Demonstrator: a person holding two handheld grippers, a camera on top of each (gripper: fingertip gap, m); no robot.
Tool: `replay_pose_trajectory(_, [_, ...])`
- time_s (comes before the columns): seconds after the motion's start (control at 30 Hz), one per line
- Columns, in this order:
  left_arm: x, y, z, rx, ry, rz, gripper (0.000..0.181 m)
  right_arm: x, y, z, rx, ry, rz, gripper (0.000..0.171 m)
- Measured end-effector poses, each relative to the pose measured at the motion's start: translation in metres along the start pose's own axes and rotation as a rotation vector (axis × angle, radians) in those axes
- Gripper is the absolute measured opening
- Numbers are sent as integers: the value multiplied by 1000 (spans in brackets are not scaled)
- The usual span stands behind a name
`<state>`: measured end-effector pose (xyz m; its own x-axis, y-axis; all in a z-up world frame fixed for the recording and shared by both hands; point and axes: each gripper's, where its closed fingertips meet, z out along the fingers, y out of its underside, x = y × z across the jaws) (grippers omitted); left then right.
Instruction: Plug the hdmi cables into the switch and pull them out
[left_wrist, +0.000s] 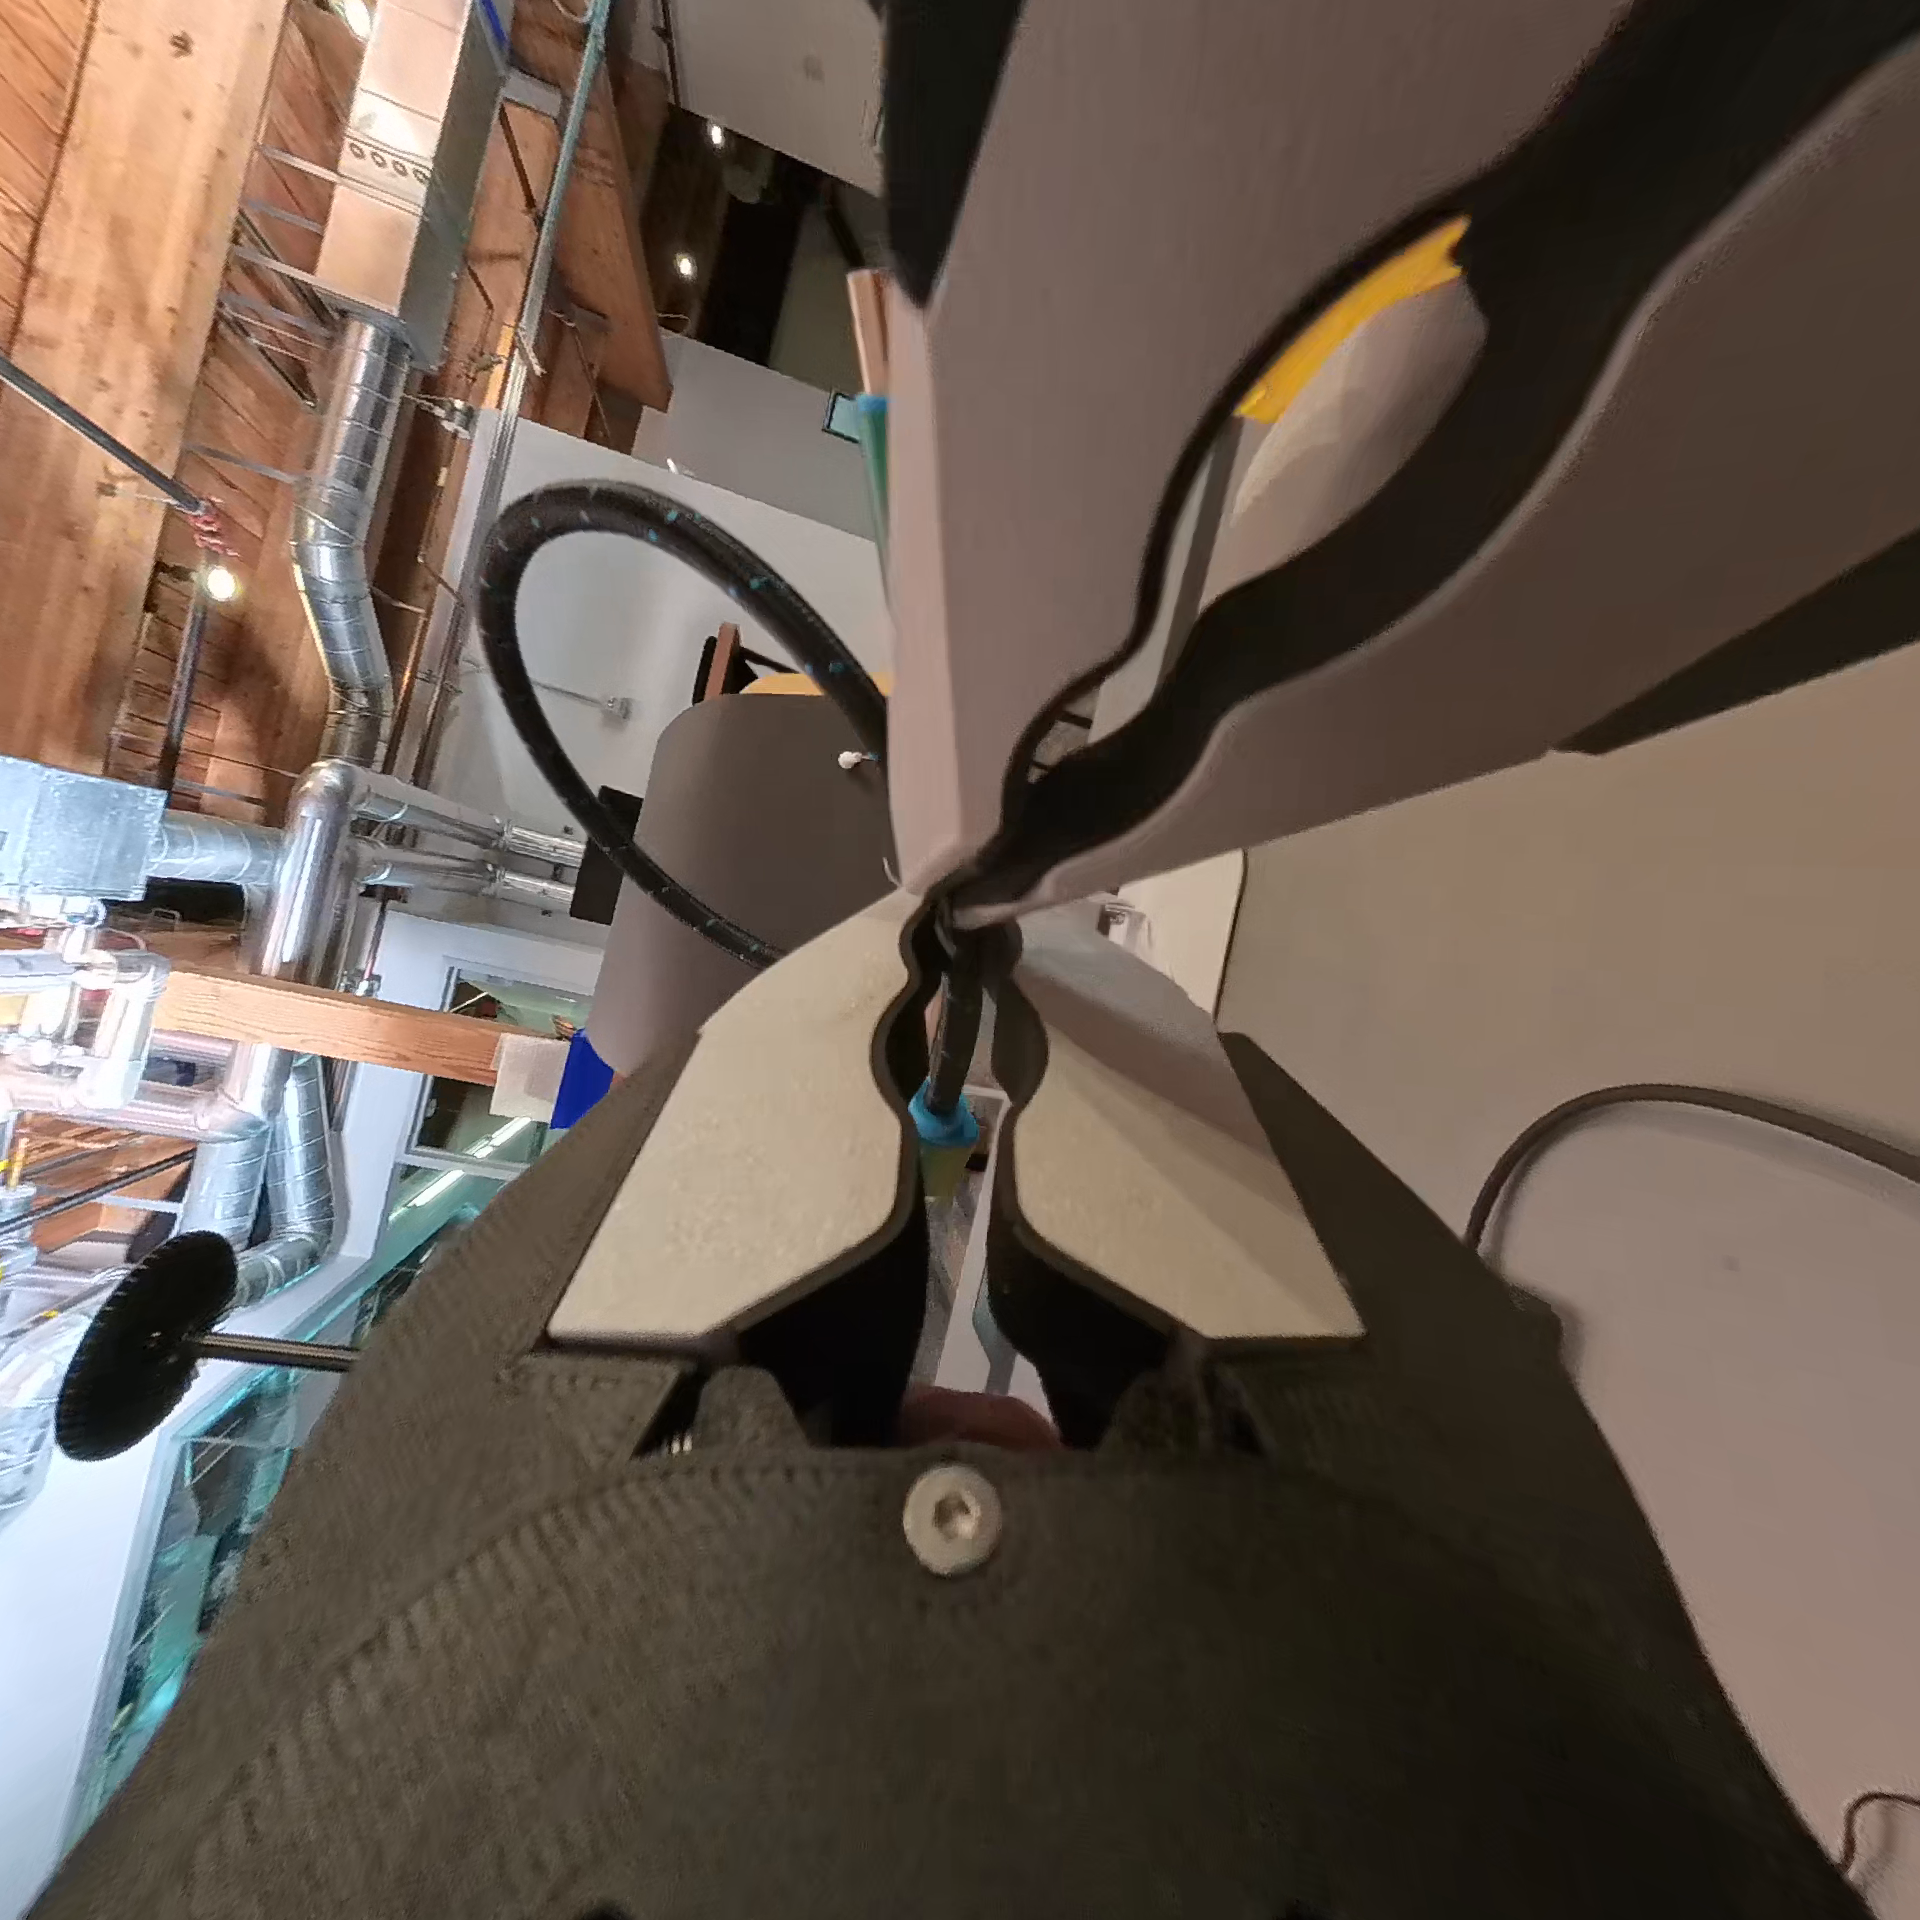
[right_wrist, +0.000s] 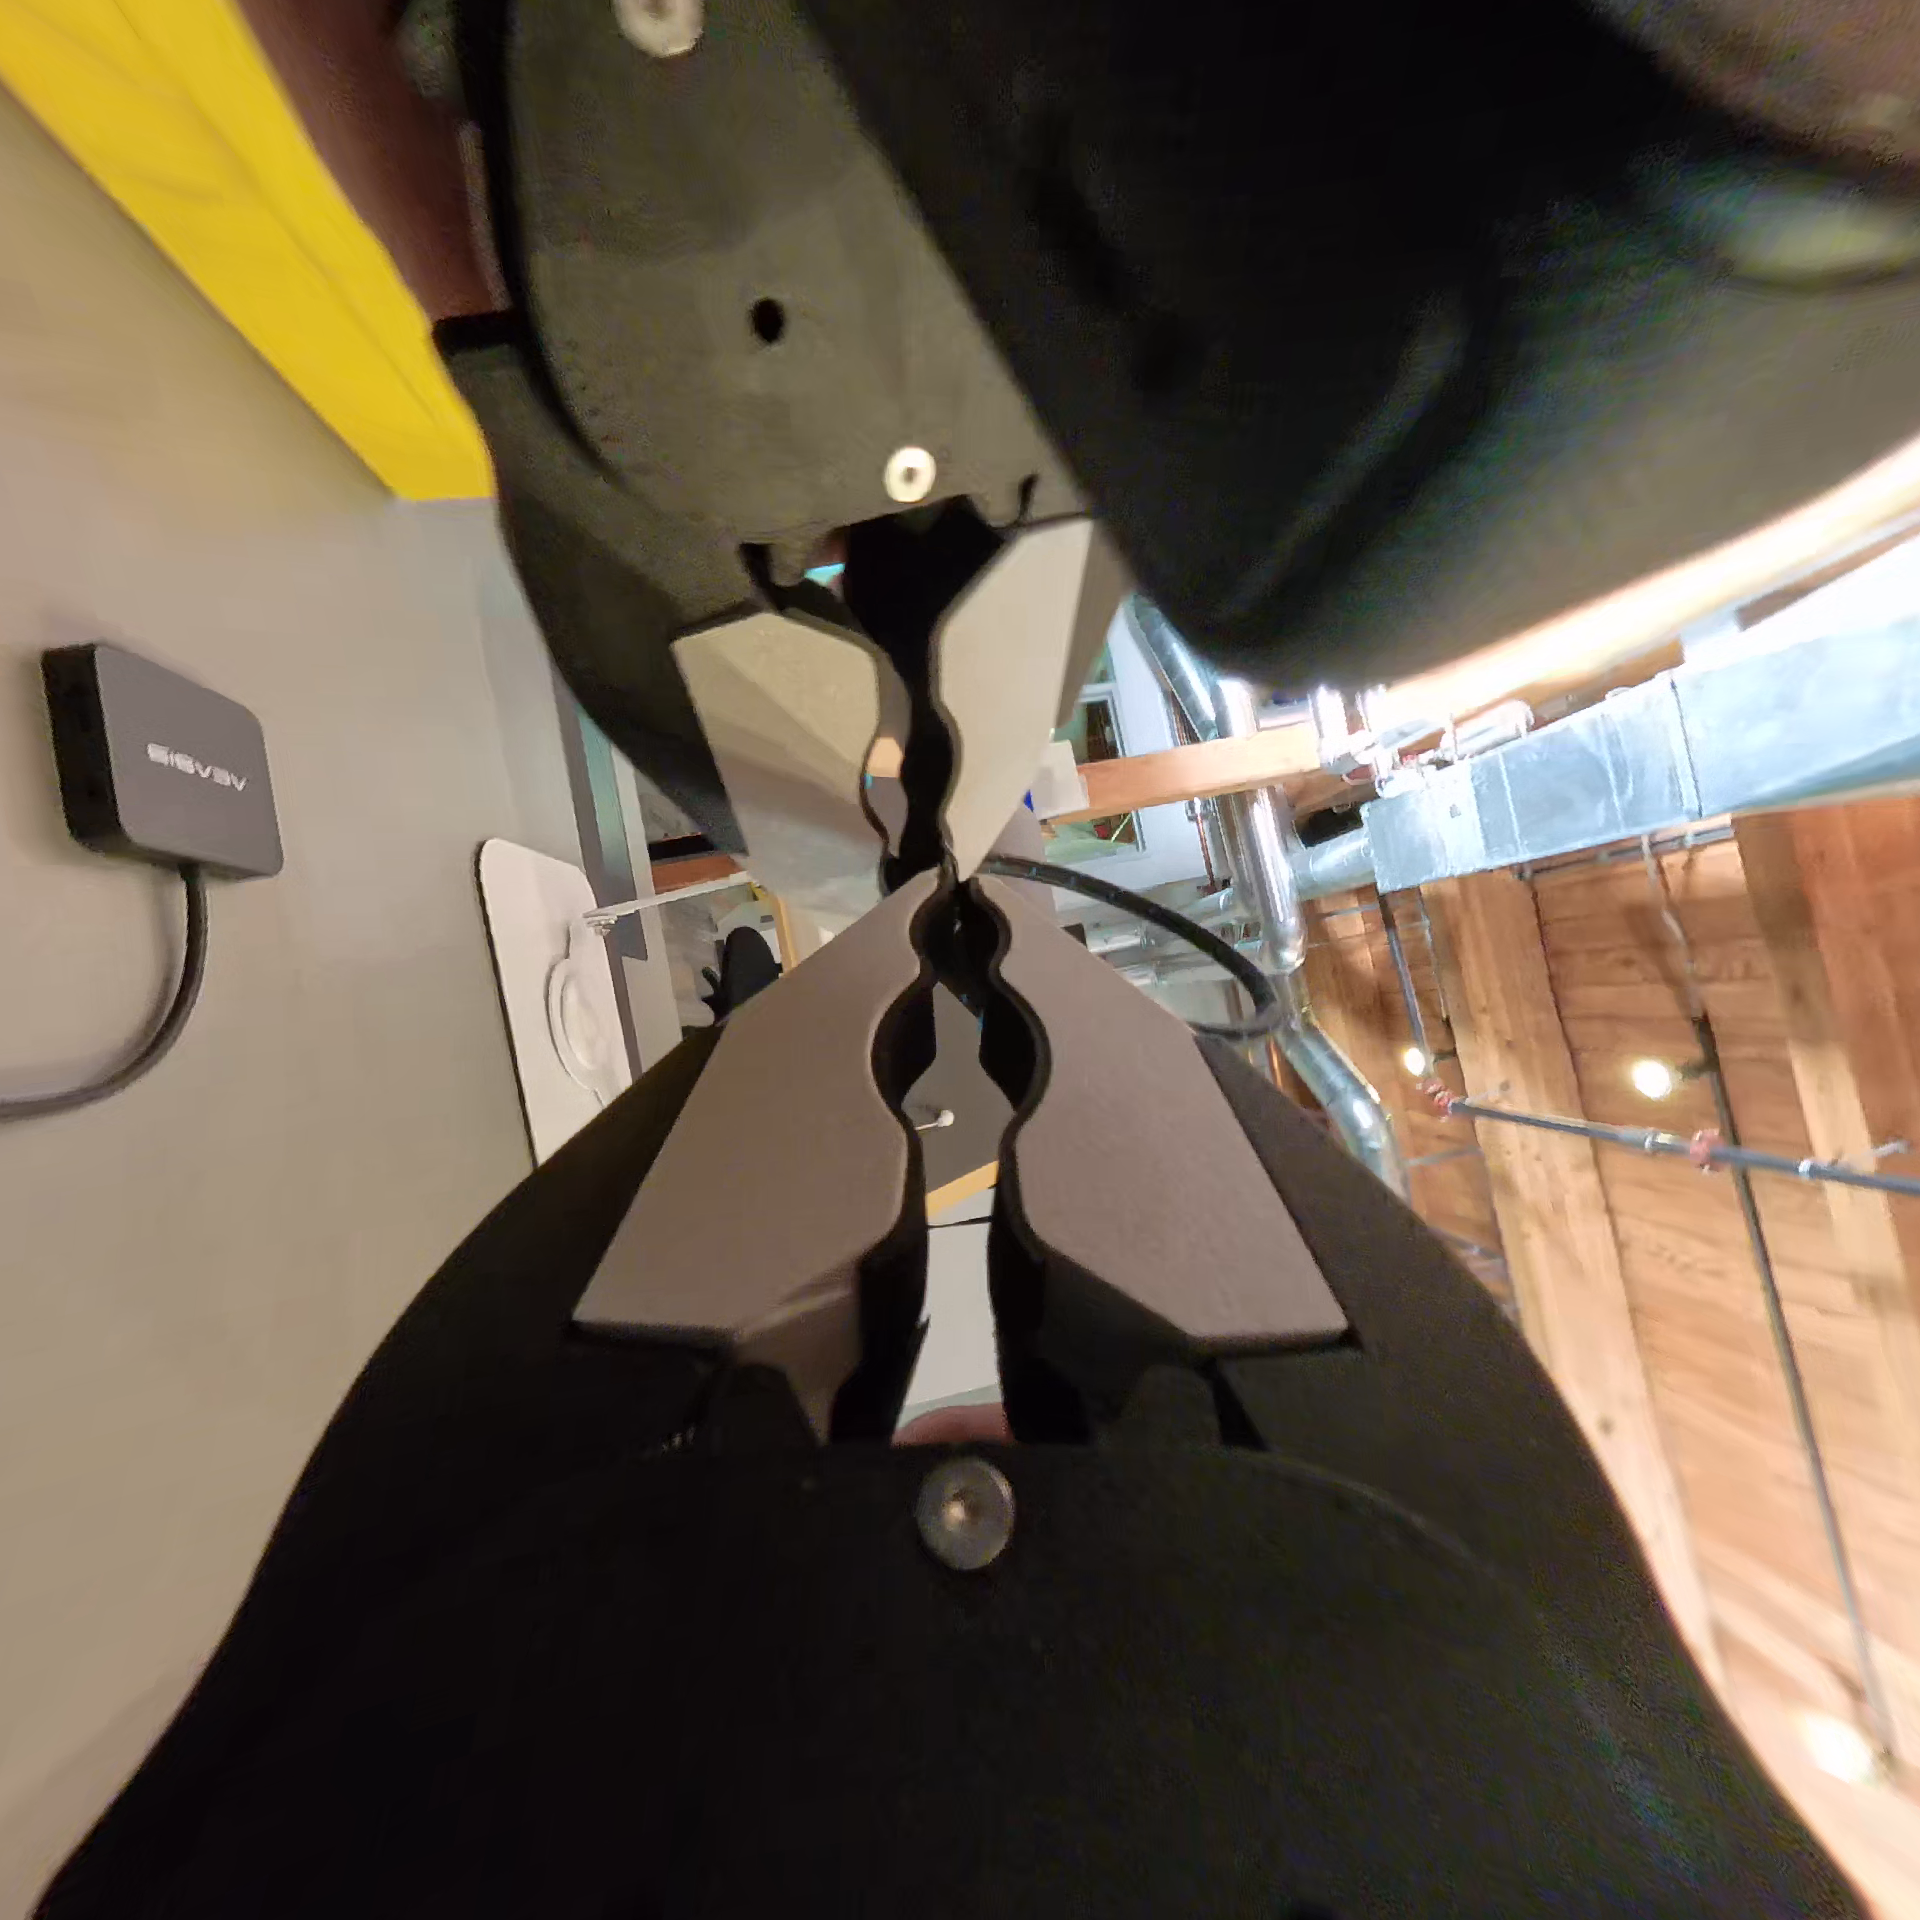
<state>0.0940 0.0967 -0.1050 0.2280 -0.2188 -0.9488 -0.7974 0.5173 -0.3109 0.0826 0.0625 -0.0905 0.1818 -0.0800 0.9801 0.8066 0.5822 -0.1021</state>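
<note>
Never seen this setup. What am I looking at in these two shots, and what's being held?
There is no robot here: a person holds one pair of hand-held tongs in each hand, each with a camera looking out along its two fingers. Both views are tipped well off level.

One shot looks along the left tongs, the other along the right tongs. They meet tip to tip, so each view also shows the other pair opposite.

Both are shut on the same black cable, which loops away; its blue-collared end lies between the left fingers.

On the grey table lies a small grey switch box with its own lead; nothing looks plugged into it.
</note>
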Motion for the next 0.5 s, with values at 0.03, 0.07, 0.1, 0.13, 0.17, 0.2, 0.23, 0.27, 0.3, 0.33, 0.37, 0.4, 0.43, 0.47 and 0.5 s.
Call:
replay_pose_trajectory(0.03, [-1,0,0,0,-13,-2,6,3,1,-1,-3,13,41,0])
replay_pose_trajectory(0.07, [-3,1,0,-3,-25,-11,6,6,2,-1,-8,24,110,0])
replay_pose_trajectory(0.1, [-5,1,0,-7,-42,-23,6,9,2,-1,-10,33,210,0])
replay_pose_trajectory(0.13, [-8,1,0,-6,-62,-39,6,12,2,-2,-3,44,335,0])
replay_pose_trajectory(0.17, [-11,1,-1,-5,-74,-64,6,15,3,-4,13,50,486,0])
replay_pose_trajectory(0.2, [-13,1,-1,2,-77,-101,6,16,3,-5,39,51,654,0])
replay_pose_trajectory(0.23, [-15,0,-2,11,-80,-140,6,16,3,-6,72,47,838,0])
replay_pose_trajectory(0.27, [-16,-1,-2,19,-89,-164,6,16,3,-6,116,30,1048,0])
replay_pose_trajectory(0.3, [-15,-1,-2,28,-96,-170,6,14,2,-6,176,-2,1288,0])
replay_pose_trajectory(0.33, [-15,-1,-3,34,-108,-177,6,14,2,-6,247,-40,1533,0])
replay_pose_trajectory(0.37, [-15,0,-3,40,-120,-193,6,15,4,-6,330,-72,1763,0])
replay_pose_trajectory(0.4, [-16,0,-3,51,-127,-211,6,17,8,-7,422,-98,1974,0])
replay_pose_trajectory(0.43, [-18,-1,-4,62,-136,-227,6,17,13,-7,496,-115,2147,0])
replay_pose_trajectory(0.47, [-19,-1,-4,62,-135,-242,7,15,16,-7,546,-125,2251,0])
replay_pose_trajectory(0.5, [-17,-1,-4,67,-122,-258,7,13,14,-7,580,-132,2291,0])
